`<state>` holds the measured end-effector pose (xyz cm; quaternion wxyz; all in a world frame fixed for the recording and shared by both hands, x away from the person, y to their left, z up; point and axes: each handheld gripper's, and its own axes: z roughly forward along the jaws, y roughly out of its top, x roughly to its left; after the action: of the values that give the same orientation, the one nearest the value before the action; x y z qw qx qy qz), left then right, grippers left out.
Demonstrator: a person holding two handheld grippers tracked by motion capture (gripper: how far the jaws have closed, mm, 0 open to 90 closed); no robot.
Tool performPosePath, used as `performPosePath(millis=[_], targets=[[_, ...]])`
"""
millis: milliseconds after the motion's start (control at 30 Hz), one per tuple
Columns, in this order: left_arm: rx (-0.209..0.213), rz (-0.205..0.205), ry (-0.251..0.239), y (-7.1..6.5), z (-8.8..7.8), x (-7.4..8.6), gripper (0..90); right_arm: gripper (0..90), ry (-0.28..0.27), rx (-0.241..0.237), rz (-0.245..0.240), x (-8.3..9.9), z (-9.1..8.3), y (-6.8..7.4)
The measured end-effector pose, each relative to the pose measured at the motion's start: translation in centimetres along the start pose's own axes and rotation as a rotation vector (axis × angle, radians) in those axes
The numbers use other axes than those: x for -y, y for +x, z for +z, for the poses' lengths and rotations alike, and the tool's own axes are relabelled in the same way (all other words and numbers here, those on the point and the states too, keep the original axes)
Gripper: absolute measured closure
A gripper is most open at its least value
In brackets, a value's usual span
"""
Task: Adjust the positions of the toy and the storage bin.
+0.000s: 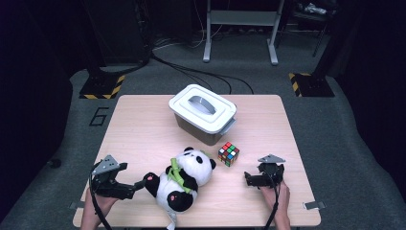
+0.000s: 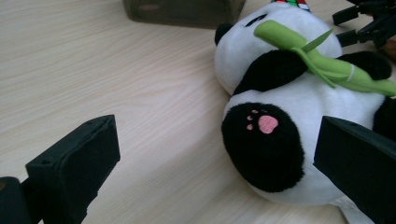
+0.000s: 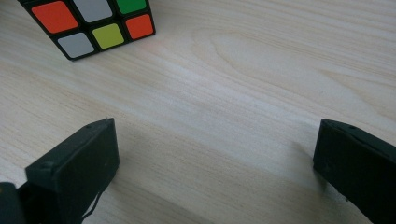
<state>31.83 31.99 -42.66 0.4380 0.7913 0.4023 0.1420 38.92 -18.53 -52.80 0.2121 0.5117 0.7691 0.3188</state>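
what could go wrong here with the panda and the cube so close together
The left gripper is open at the panda foot; closing on that soft paw alone could let the toy sag or slip out. Dragging the panda may knock the puzzle cube, which sits just beside its head. The right gripper is open over bare table, with the cube off to one side, so closing now would likely miss it.

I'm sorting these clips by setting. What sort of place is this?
Probably a lab or studio set up for recording: a lone wooden table on grey carpet, hazard-striped stand bases, loose cables on the floor, and dark surroundings.
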Motion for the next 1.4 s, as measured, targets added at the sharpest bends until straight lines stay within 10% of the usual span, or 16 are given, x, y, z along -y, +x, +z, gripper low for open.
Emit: performPosePath(millis=[533,1033,1400], targets=[[0.120,-0.028,0.027,-1.3,2.3,0.2,1.8,0.0,-0.003,-0.002,0.002,0.0,0.0,0.0],[0.166,-0.060,0.021,-0.4,3.8,1.4,58.0,0.0,-0.004,0.004,0.007,0.1,0.0,0.0],[0.160,0.009,0.018,0.4,3.0,0.7,65.3,0.0,-0.004,0.005,0.008,0.1,0.0,0.0]])
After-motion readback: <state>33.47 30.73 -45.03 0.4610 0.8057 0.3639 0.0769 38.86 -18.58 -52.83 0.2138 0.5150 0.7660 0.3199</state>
